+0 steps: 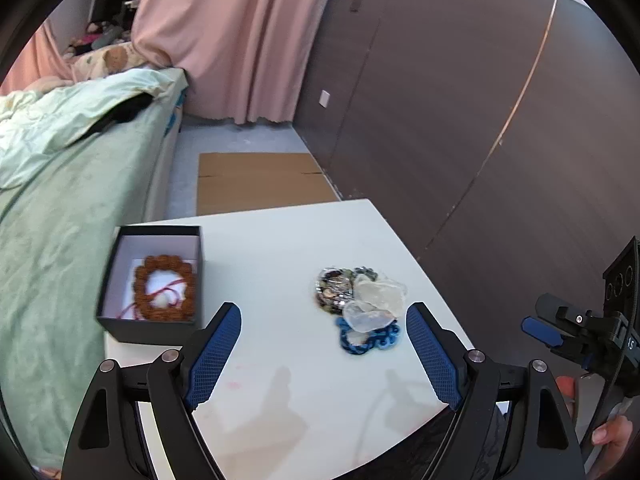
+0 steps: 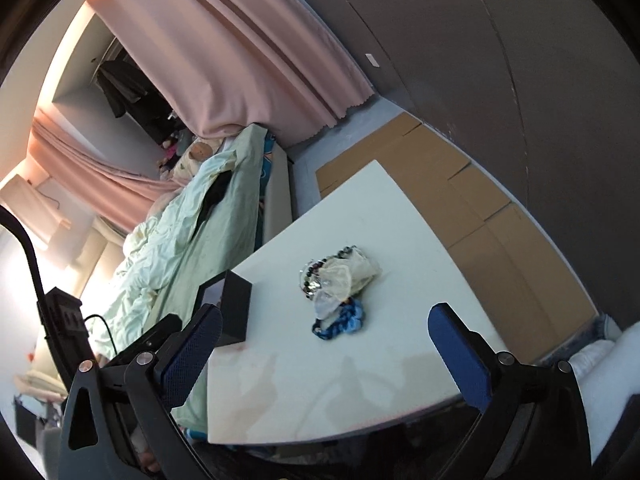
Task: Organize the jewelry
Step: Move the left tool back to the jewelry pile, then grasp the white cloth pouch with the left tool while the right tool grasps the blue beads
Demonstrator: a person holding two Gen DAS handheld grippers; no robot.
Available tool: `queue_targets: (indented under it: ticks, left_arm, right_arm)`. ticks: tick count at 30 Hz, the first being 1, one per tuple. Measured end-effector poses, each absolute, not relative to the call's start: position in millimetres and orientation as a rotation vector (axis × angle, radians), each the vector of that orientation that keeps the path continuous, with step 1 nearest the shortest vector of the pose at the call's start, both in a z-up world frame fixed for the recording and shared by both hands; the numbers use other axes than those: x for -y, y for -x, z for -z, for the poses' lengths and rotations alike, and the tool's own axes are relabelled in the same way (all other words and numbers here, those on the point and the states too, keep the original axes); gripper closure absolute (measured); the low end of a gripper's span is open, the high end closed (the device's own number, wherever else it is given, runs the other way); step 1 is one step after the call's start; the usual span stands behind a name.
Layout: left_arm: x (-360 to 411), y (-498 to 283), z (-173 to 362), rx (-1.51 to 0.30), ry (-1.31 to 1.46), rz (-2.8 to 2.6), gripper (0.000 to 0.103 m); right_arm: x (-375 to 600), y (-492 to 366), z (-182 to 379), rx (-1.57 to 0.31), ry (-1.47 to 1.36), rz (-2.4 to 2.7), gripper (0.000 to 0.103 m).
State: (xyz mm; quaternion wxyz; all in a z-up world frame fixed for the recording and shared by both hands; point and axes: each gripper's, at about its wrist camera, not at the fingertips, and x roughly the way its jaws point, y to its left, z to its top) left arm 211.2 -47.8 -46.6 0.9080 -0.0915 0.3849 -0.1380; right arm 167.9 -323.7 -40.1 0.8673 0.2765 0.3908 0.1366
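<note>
your left gripper [image 1: 324,320] hangs with jaws apart and empty above the near edge of the white table [image 1: 280,240]. your right gripper [image 2: 324,324] is spread wide too, nothing between its pads. the jewelry pile [image 1: 360,300] lies mid-table; the black box [image 1: 152,280] with a brown bead bracelet [image 1: 164,292] sits at the left.

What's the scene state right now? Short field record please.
surface: white table
box: open black box at table's left edge, lid off
in box: brown bead bracelet with red cord
loose pile: mid-table, dark bead bracelet, clear plastic bags, blue chain bracelet, overlapping
left tool: open, empty, above the table, short of the pile
right tool: open, empty, pile ahead between its fingers in its view
surroundings: bed with green cover, pink curtain, cardboard on floor
</note>
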Motion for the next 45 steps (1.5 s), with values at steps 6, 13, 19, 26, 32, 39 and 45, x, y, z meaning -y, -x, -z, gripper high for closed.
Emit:
queue_targets:
  ticks: [6,13,19,26,32,39,45]
  left_arm:
    - [74,-231,63,-0.845,0.180,0.346,0.024]
    - [107,-254,78,-0.895,0.166,0.424,0.028]
    - [135,-269,93,-0.947,0.123,0.473,0.030]
    - [162,-286,120,-1.021,0.024,0.473,0.044]
    - [162,-300,130,-1.041,0.028,0.433,0.101]
    - [133,-293,106,-0.962,0.089,0.419,0.102]
    - [112,-286,87,-0.926,0.135,0.424,0.102]
  right_arm:
    - [347,-170,57,-0.818,-0.664,-0.276,0.000]
    - [366,-178,79,-0.836,-0.685,-0.239,0.001]
    - [375,-188,93,-0.860,-0.702,-0.222,0.002]
    - [379,-197,105,-0.890,-0.705,-0.203,0.002]
    - [375,-202,106,-0.904,-0.697,-0.224,0.003]
    - [350,-214,110,-0.932,-0.678,-0.272,0.003]
    - [331,-223,110,-0.948,-0.650,-0.314,0.022]
